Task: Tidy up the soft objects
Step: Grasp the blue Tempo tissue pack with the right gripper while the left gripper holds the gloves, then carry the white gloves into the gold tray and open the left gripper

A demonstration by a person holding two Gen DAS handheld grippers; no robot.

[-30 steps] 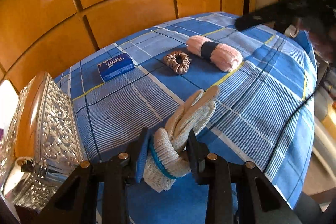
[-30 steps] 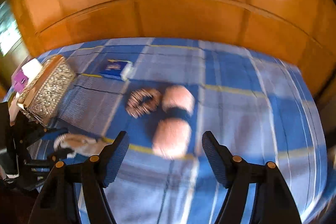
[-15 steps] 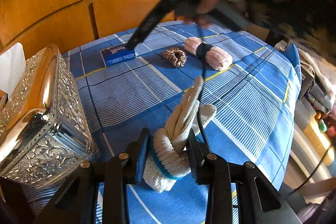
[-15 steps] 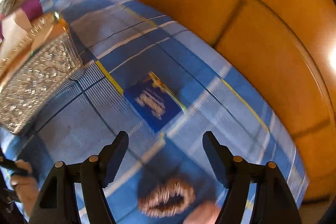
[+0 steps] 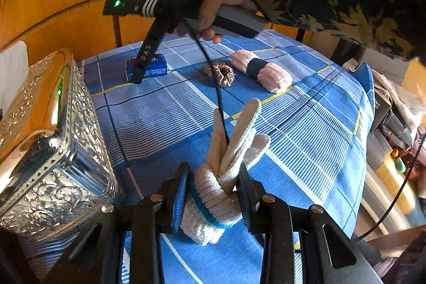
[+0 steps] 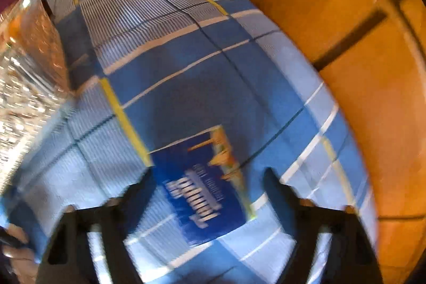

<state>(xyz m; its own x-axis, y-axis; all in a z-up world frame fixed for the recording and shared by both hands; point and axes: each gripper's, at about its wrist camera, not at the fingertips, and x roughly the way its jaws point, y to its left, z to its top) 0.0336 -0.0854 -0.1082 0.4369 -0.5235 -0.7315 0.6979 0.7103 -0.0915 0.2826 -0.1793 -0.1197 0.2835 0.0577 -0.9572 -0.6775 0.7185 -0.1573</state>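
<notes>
Right gripper (image 6: 207,185) closing astride tissue pack (image 6: 205,188); left view shows glove (image 5: 221,177).

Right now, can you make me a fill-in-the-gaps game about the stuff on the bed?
1. The left gripper is shut on a white ____.
2. The right gripper hangs open over a blue ____.
3. The scrunchie lies beside a ____ roll.
4. The shiny silver ____ has its lid shut.

Missing words: glove, packet, pink, box
</notes>
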